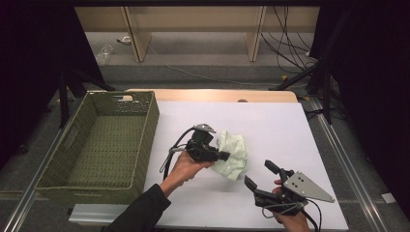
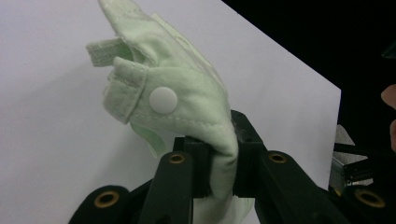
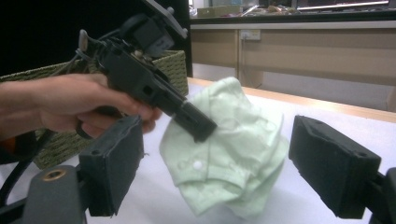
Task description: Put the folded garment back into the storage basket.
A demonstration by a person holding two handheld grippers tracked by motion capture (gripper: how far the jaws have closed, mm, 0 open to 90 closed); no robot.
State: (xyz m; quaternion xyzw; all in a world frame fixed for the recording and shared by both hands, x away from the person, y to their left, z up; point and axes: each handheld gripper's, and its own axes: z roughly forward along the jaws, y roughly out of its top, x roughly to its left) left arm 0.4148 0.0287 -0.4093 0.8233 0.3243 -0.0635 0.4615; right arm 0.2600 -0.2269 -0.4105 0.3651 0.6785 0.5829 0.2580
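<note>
Left gripper [image 1: 223,155]: black moulded body; two black jaws with blocky pads; brass-coloured rivets [image 2: 177,158] at the jaw links behind the pads; grey three-cornered plate [image 1: 205,128] behind the jaws; black cable [image 1: 170,157] looping from the rear; dark sleeve [image 1: 142,210] on that forearm. Right gripper [image 1: 259,175]: same black build; broad rectangular black pads [image 3: 332,164] on the jaws; brass rivet [image 3: 54,175] below one pad; grey triangular plate [image 1: 305,187] with small screws behind the jaws; cable [image 1: 313,217] trailing from the back.

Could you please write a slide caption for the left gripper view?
Left gripper shut on a pale green garment with a white snap button, above the white table.
</note>
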